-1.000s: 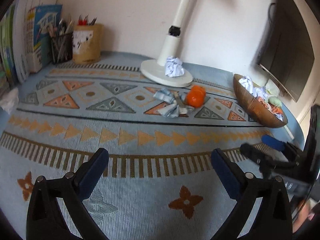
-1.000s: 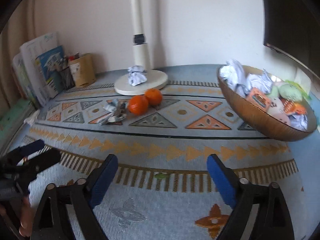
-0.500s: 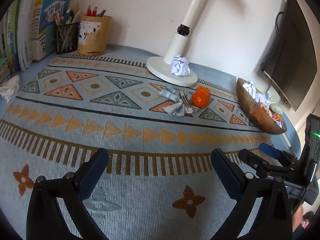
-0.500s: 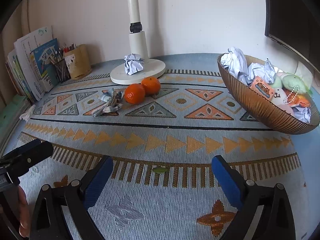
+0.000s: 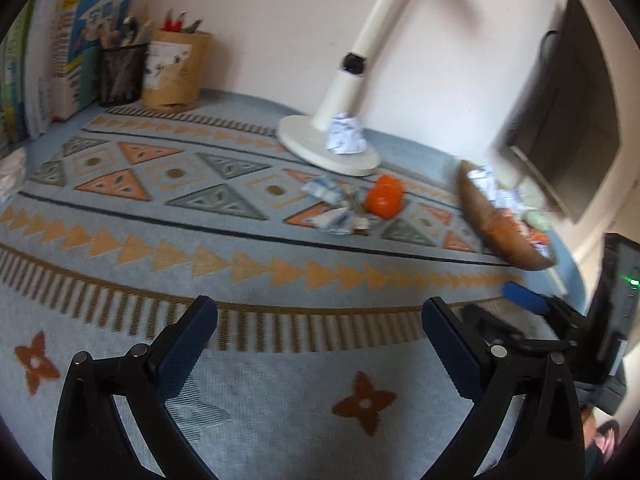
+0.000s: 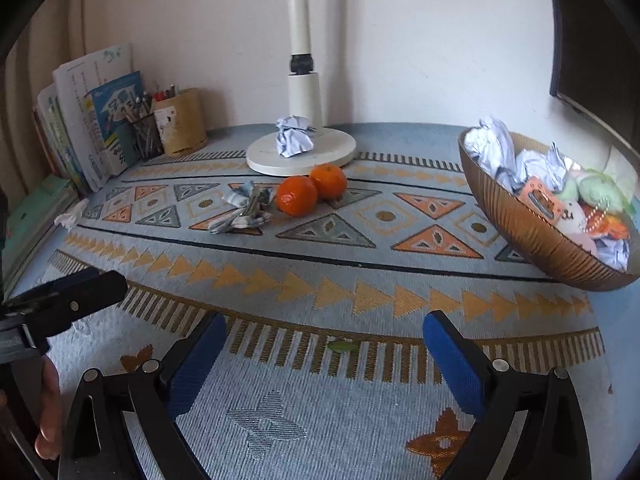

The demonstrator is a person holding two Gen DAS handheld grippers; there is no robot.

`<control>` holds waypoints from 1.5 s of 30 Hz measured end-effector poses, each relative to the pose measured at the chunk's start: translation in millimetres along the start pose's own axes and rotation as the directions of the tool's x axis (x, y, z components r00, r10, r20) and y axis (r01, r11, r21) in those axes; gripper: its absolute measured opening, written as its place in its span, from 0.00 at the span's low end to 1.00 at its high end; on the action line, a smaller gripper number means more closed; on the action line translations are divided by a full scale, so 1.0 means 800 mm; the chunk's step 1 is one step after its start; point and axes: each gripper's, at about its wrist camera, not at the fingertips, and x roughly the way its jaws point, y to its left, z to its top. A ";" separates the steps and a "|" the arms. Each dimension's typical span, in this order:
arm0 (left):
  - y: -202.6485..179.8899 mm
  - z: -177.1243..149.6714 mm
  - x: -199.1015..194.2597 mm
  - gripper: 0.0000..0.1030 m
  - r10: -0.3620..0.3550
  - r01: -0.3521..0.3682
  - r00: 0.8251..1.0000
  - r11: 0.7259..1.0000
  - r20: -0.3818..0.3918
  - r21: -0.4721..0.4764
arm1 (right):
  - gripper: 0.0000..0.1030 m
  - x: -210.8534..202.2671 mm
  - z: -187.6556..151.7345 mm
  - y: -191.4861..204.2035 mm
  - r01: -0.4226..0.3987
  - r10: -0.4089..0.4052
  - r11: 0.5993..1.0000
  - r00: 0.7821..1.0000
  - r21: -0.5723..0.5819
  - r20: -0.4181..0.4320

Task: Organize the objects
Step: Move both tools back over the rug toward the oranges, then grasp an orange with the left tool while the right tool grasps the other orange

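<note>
Hovering over the near edge of the patterned table mat (image 6: 360,280), both grippers empty: left gripper (image 5: 320,344) fingers spread wide, nothing between the blue pads; right gripper (image 6: 324,354) the same, released. Two oranges (image 6: 312,192) sit touching each other mid-mat, just in front of the white lamp base (image 6: 300,152). Crumpled paper ball (image 6: 294,140) rests on that lamp base. Crumpled wrapper scraps (image 6: 242,210) lie just left of the oranges. Copper bowl (image 6: 532,232) sits at the right edge of the mat, tilted in view, holding paper balls and small plush toys. Back left corner: kraft pen holder (image 6: 180,124), mesh pencil cup (image 6: 146,136), and books (image 6: 92,116) upright against the wall. Small green leaf (image 6: 342,346) on the mat's near fringe band. Left wrist view is motion-blurred.
</note>
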 end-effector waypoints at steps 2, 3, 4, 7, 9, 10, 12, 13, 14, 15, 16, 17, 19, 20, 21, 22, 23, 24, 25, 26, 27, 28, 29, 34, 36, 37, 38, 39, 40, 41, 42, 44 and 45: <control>-0.003 0.000 -0.001 0.99 0.002 -0.002 1.000 1.000 -0.002 0.013 | 0.96 -0.001 0.000 0.001 -0.001 0.001 1.000 1.000 -0.002 0.003; -0.006 -0.001 -0.001 0.99 -0.004 0.004 1.000 1.000 -0.006 0.022 | 0.96 -0.001 0.000 0.000 -0.003 0.003 1.000 1.000 0.004 0.004; -0.008 -0.001 -0.001 0.99 -0.010 0.010 1.000 0.999 -0.006 0.031 | 0.96 -0.001 0.001 -0.002 -0.003 0.003 1.000 1.000 0.009 0.004; -0.025 -0.002 -0.003 0.99 -0.052 0.053 0.999 0.991 -0.018 0.122 | 0.96 0.009 0.002 -0.005 -0.024 0.025 1.000 0.998 0.018 -0.050; -0.044 0.000 0.002 0.99 -0.041 0.052 0.998 0.970 -0.053 0.238 | 0.89 0.014 0.000 -0.008 -0.030 0.033 0.999 0.995 0.035 -0.091; -0.052 0.002 0.003 0.98 -0.024 0.040 0.998 0.955 -0.059 0.292 | 0.85 0.013 0.001 -0.011 -0.042 0.046 0.998 0.994 0.041 -0.096; -0.066 0.013 0.004 0.93 -0.002 0.017 0.999 0.921 -0.038 0.389 | 0.81 0.013 0.009 -0.023 -0.079 0.087 0.993 0.992 0.086 -0.092; -0.073 0.023 0.006 0.91 -0.012 0.024 0.999 0.902 -0.030 0.432 | 0.81 0.016 0.017 -0.029 -0.081 0.093 0.990 0.990 0.115 -0.102; -0.080 0.031 0.010 0.85 -0.025 0.036 0.999 0.877 -0.030 0.479 | 0.81 0.026 0.037 -0.040 -0.093 0.114 0.982 0.985 0.163 -0.130; -0.090 0.042 0.020 0.82 -0.021 0.033 0.999 0.845 -0.029 0.533 | 0.81 0.033 0.054 -0.048 -0.107 0.136 0.975 0.981 0.194 -0.141; -0.095 0.051 0.029 0.82 -0.010 0.023 1.000 0.830 -0.026 0.558 | 0.81 0.042 0.071 -0.055 -0.122 0.157 0.967 0.977 0.222 -0.147; -0.098 0.062 0.040 0.82 -0.013 0.024 1.000 0.819 -0.024 0.573 | 0.81 0.056 0.098 -0.064 -0.131 0.172 0.959 0.974 0.250 -0.151; -0.099 0.085 0.066 0.81 -0.057 0.072 0.997 0.830 -0.044 0.554 | 0.81 0.077 0.128 -0.069 -0.134 0.173 0.959 0.975 0.248 -0.142; -0.098 0.095 0.081 0.81 -0.086 0.112 0.994 0.838 -0.074 0.534 | 0.81 0.092 0.144 -0.072 -0.137 0.169 0.960 0.979 0.245 -0.116; -0.097 0.104 0.101 0.81 -0.114 0.157 0.987 0.840 -0.114 0.519 | 0.81 0.103 0.151 -0.074 -0.134 0.162 0.960 0.981 0.245 -0.102; -0.098 0.107 0.115 0.80 -0.115 0.167 0.985 0.837 -0.132 0.520 | 0.81 0.123 0.157 -0.076 -0.122 0.152 0.961 0.983 0.249 -0.104; -0.099 0.107 0.132 0.73 -0.100 0.161 0.985 0.831 -0.142 0.532 | 0.81 0.141 0.159 -0.078 -0.124 0.160 0.957 0.980 0.264 -0.122; -0.099 0.108 0.150 0.62 -0.089 0.162 0.983 0.824 -0.158 0.543 | 0.75 0.154 0.159 -0.080 -0.148 0.190 0.949 0.973 0.278 -0.133; -0.099 0.108 0.161 0.60 -0.088 0.170 0.981 0.824 -0.175 0.541 | 0.67 0.167 0.158 -0.079 -0.186 0.233 0.939 0.962 0.289 -0.140; -0.098 0.108 0.172 0.60 -0.089 0.179 0.978 0.827 -0.190 0.533 | 0.65 0.179 0.157 -0.078 -0.215 0.267 0.931 0.952 0.295 -0.147; -0.097 0.108 0.179 0.59 -0.088 0.189 0.974 0.830 -0.210 0.526 | 0.65 0.188 0.154 -0.077 -0.212 0.265 0.932 0.952 0.295 -0.153; -0.096 0.110 0.183 0.58 -0.104 0.213 0.967 0.832 -0.233 0.512 | 0.65 0.191 0.154 -0.076 -0.212 0.260 0.935 0.954 0.283 -0.146; -0.096 0.112 0.182 0.58 -0.121 0.225 0.965 0.836 -0.231 0.501 | 0.65 0.191 0.156 -0.070 -0.206 0.243 0.947 0.961 0.246 -0.132; -0.100 0.115 0.195 0.51 -0.116 0.228 0.961 0.848 -0.252 0.479 | 0.37 0.192 0.154 -0.056 -0.200 0.228 0.960 0.965 0.193 -0.130; -0.108 0.110 0.200 0.35 -0.077 0.201 0.963 0.841 -0.258 0.501 | 0.37 0.191 0.153 -0.059 -0.171 0.197 0.965 0.973 0.199 -0.117; -0.111 0.110 0.202 0.34 -0.071 0.195 0.965 0.842 -0.254 0.504 | 0.37 0.188 0.153 -0.065 -0.170 0.196 0.962 0.975 0.215 -0.104; -0.113 0.111 0.202 0.34 -0.070 0.188 0.967 0.846 -0.244 0.500 | 0.37 0.180 0.153 -0.076 -0.195 0.217 0.949 0.974 0.246 -0.068; -0.116 0.110 0.200 0.34 -0.065 0.176 0.971 0.844 -0.229 0.506 | 0.37 0.174 0.153 -0.082 -0.208 0.226 0.943 0.973 0.260 -0.042; -0.117 0.109 0.196 0.33 -0.067 0.172 0.974 0.840 -0.215 0.515 | 0.37 0.163 0.153 -0.088 -0.209 0.221 0.941 0.975 0.266 -0.014; -0.118 0.108 0.188 0.33 -0.084 0.175 0.977 0.839 -0.196 0.515 | 0.37 0.154 0.153 -0.093 -0.201 0.208 0.943 0.978 0.265 0.003; -0.116 0.109 0.183 0.33 -0.092 0.175 0.978 0.844 -0.185 0.507 | 0.37 0.146 0.153 -0.094 -0.195 0.199 0.945 0.980 0.261 0.013; -0.117 0.108 0.170 0.33 -0.095 0.174 0.979 0.852 -0.181 0.494 | 0.37 0.125 0.148 -0.093 -0.193 0.192 0.948 0.981 0.252 0.027; -0.119 0.107 0.163 0.33 -0.101 0.178 0.978 0.853 -0.180 0.490 | 0.37 0.114 0.144 -0.091 -0.193 0.193 0.949 0.981 0.250 0.026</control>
